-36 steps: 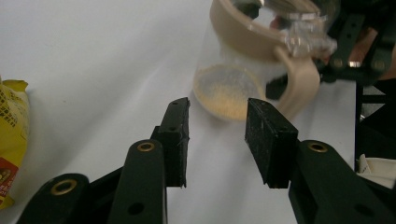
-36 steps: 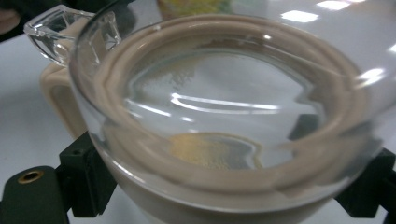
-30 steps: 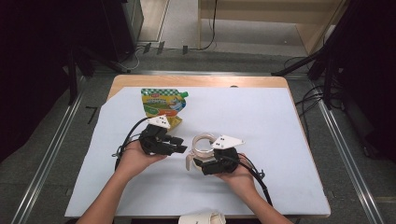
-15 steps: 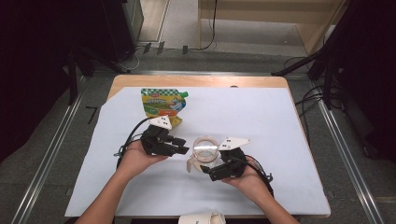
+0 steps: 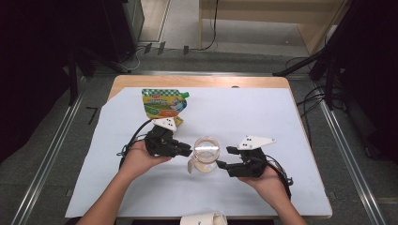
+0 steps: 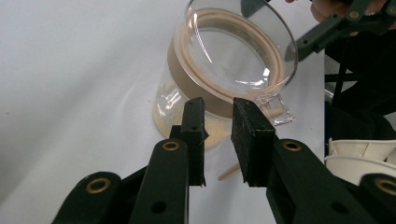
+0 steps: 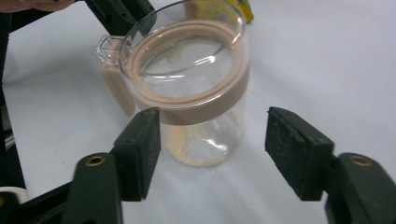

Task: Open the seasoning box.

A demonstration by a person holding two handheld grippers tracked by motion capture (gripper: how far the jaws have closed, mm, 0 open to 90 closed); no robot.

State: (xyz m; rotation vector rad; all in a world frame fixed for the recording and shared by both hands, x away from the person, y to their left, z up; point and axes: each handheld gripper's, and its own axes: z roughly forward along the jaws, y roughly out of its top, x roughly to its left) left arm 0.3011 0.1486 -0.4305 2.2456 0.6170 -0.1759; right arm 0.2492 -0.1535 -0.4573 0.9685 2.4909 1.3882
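Standing mid-counter (image 5: 281, 112) between your tools, the jar (image 5: 205, 154) is ungripped: your left tool (image 6: 217, 140), jaws just narrowed on nothing, sits by its rim, so square your right tool (image 7: 212, 149), half-closed yet released, around the body before clenching.

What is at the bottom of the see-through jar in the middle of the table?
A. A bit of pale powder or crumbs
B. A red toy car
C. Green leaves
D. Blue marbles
A: the jar is clear with a tan band near its rim, and a thin pale layer lies on its floor.
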